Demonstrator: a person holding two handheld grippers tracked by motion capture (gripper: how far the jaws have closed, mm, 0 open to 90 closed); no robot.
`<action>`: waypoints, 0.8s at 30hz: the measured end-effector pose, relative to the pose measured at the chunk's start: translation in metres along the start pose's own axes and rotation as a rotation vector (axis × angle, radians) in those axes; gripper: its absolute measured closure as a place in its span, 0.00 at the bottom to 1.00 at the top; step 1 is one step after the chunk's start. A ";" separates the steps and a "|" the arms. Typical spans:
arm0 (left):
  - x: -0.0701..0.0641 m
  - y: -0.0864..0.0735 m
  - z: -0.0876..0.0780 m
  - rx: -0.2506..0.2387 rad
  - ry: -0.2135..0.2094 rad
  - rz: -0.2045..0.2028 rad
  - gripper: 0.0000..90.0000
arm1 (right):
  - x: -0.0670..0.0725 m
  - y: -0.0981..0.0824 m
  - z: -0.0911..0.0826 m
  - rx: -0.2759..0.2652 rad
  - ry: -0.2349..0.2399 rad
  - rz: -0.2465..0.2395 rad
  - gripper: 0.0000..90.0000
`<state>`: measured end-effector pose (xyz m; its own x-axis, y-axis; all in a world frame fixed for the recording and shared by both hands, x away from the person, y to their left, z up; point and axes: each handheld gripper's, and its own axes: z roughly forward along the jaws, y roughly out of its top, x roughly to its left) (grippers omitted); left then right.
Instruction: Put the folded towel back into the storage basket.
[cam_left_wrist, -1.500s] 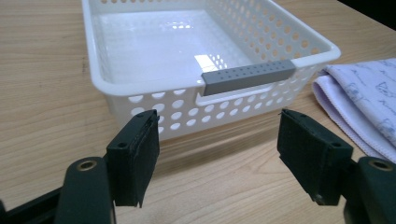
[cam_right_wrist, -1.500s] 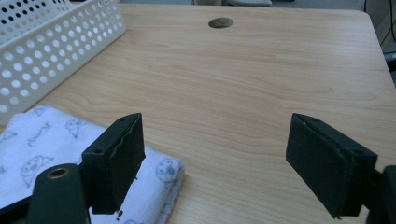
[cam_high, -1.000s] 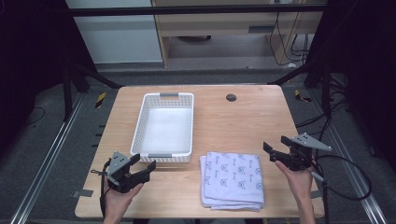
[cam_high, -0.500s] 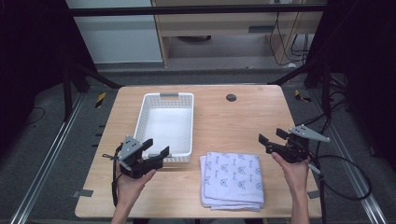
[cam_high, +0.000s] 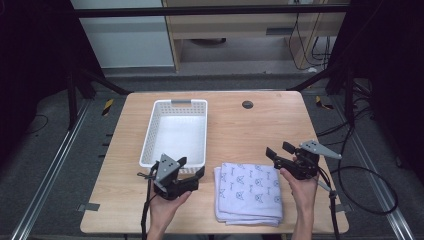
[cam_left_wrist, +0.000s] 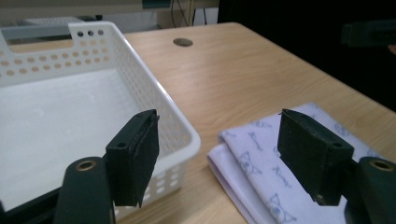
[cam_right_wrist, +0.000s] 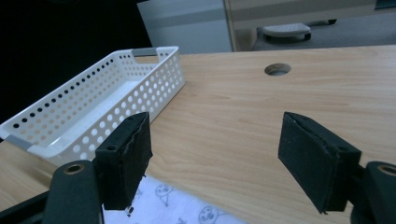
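A white perforated basket (cam_high: 175, 132) stands empty on the left half of the wooden table (cam_high: 250, 125). A folded pale cloth with blue cat prints (cam_high: 248, 192) lies at the front, right of the basket. My left gripper (cam_high: 191, 166) hovers at the basket's near right corner, pointing toward the cloth. Its jaws are open and have just been closing a little, with nothing between them. In the left gripper view the gripper (cam_left_wrist: 219, 116) frames the basket (cam_left_wrist: 70, 116) corner and the cloth (cam_left_wrist: 261, 158). My right gripper (cam_high: 278, 149) is open at the cloth's right edge. Its jaws have just been closing on nothing (cam_right_wrist: 215, 119).
A round cable hole (cam_high: 247, 104) sits near the table's far edge. Cables trail over the floor on the right (cam_high: 360, 175). Dark frame posts stand at both far corners. Bare wood lies between the basket and the right edge.
My left gripper has moved right along the front of the basket toward the cloth. My right gripper has shifted a little left toward the cloth's edge.
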<state>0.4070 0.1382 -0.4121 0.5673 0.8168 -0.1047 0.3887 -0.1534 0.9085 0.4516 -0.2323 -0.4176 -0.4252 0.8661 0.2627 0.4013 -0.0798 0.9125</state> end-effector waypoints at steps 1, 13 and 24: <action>-0.006 -0.008 0.001 0.011 -0.002 0.001 0.32 | 0.002 -0.004 0.002 0.018 0.019 -0.002 0.29; -0.028 -0.047 0.016 0.102 -0.033 -0.031 0.34 | 0.007 -0.014 0.008 0.114 0.036 -0.020 0.31; -0.046 -0.063 0.039 0.181 -0.074 -0.049 0.34 | 0.003 -0.041 0.020 0.188 -0.018 -0.021 0.34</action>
<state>0.3844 0.0889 -0.4806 0.5938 0.7837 -0.1822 0.5374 -0.2178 0.8147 0.4503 -0.2169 -0.4610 -0.4216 0.8752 0.2371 0.5380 0.0309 0.8424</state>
